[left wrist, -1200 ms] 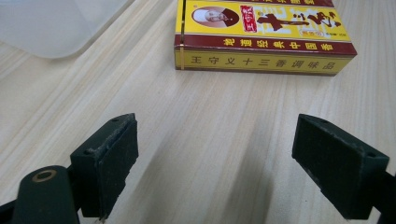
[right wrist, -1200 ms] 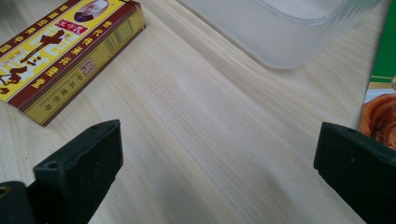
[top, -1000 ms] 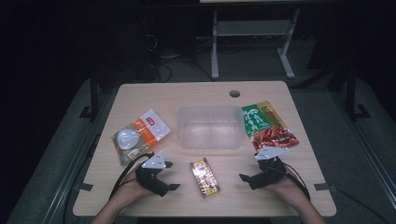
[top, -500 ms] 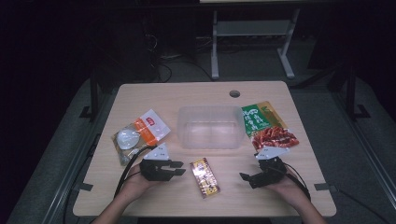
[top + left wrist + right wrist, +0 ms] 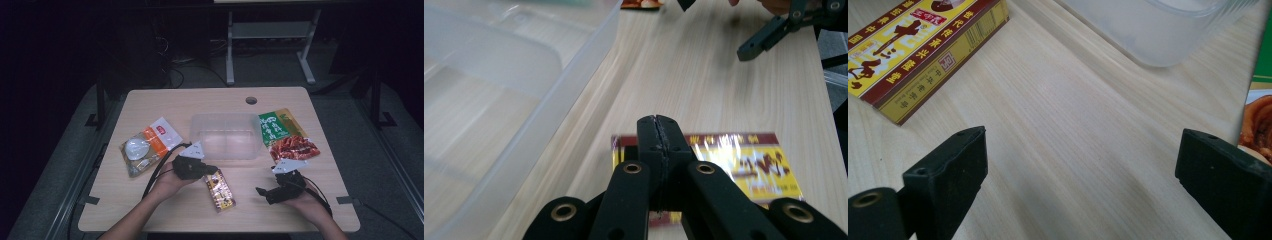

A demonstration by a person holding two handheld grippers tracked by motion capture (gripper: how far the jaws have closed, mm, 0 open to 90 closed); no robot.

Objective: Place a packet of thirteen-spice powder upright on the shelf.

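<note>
Pale wood table fills the high view; at lower centre the left gripper touches the yellow box, the right gripper beside. Left gripper view: jaws together above the box. Right gripper view: jaws wide apart, box upper left.

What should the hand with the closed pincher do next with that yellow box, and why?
Probably open the left gripper first. Its jaws are pressed together with nothing between them, just above the end of the yellow box, which lies flat on the table. Shut jaws cannot take hold of the box.
</note>
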